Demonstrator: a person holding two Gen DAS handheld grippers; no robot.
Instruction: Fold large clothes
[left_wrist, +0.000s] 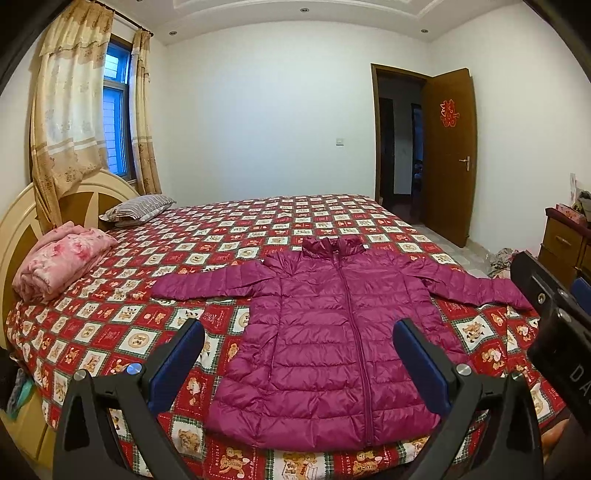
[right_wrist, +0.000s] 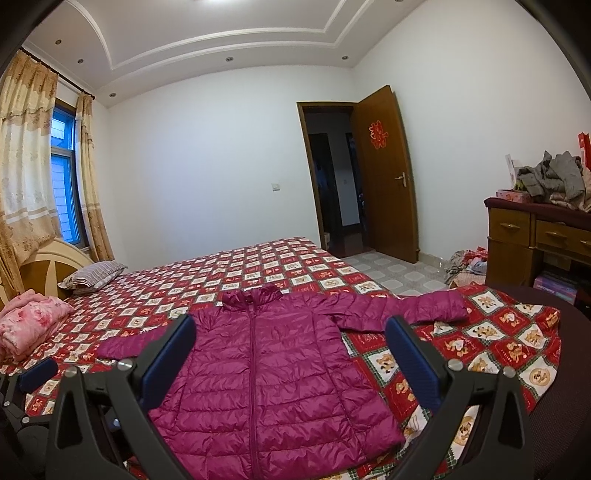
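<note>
**Guide:** While you hold both tools above the near edge of the bed, your left gripper has its two blue-padded fingers spread wide with nothing between them. Your right gripper is the same: fingers spread, holding nothing.

**Operator:** Where is the thing I need to fold?

**Guide:** One purple puffer jacket lies flat on the bedspread, front up, zipper closed, collar pointing away from you, hem nearest you. Both sleeves stretch straight out to the sides.

**Operator:** What might go wrong?

**Guide:** I judge three risks. The shell looks shiny and slick, so a shallow pinch could slip off. The padding is thick and springy, so a fold may puff back open unless you press it down. Your right-hand sleeve ends close to the bed's corner, so a loose pull could drag it over the edge. You could also catch the bedspread along with the jacket and rumple both.

**Operator:** Give me the count.

**Guide:** Two grippers, four fingers. One jacket, two sleeves. One bed. One striped pillow near the headboard, and one pink folded blanket beside it, both well apart from the jacket. One open door and one curtained window.
</note>
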